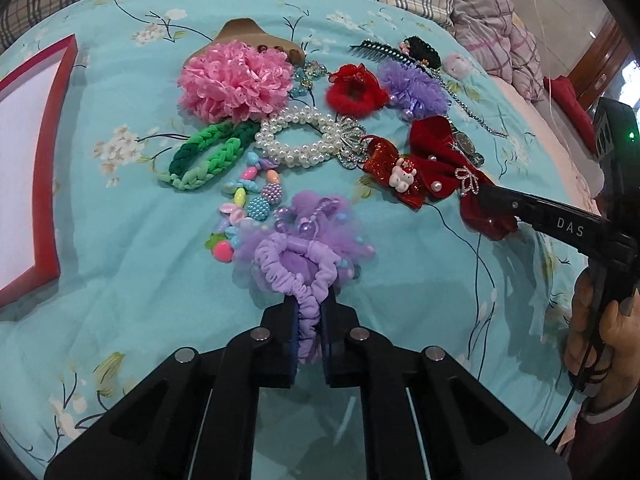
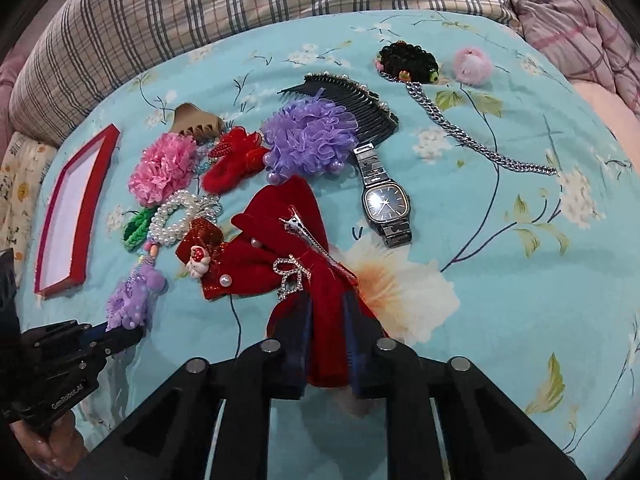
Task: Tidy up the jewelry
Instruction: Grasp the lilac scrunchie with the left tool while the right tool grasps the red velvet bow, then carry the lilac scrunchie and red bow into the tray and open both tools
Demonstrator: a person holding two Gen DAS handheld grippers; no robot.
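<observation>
1. The left tool [image 1: 308, 332] is clenched on the band of a lilac scrunchie [image 1: 298, 264], whose tulle and bead trim fans out just ahead of the jaws on the bed.
2. The right tool [image 2: 326, 364] is clamped on the tail of a dark red velvet bow clip [image 2: 288, 240] (its metal clip and rhinestone bow face up); the rest of the bow lies ahead of the jaws.
3. Both pieces rest on a turquoise floral bedspread [image 1: 120, 240], with plaid pillows [image 2: 200, 12] along the far edge.
4. A red-rimmed tray [image 1: 48, 168] with a white floor lies to the left, well apart from the heap, cut off by the left view's edge.
5. Beyond the tools sit a pink lace flower [image 1: 236, 80], a pearl bracelet [image 1: 296, 136], a green braided band [image 1: 204, 156] and a wristwatch [image 2: 386, 204].
6. A hand [image 1: 600, 332] holds the right tool's grip; the room past the bed is hard to make out.
</observation>
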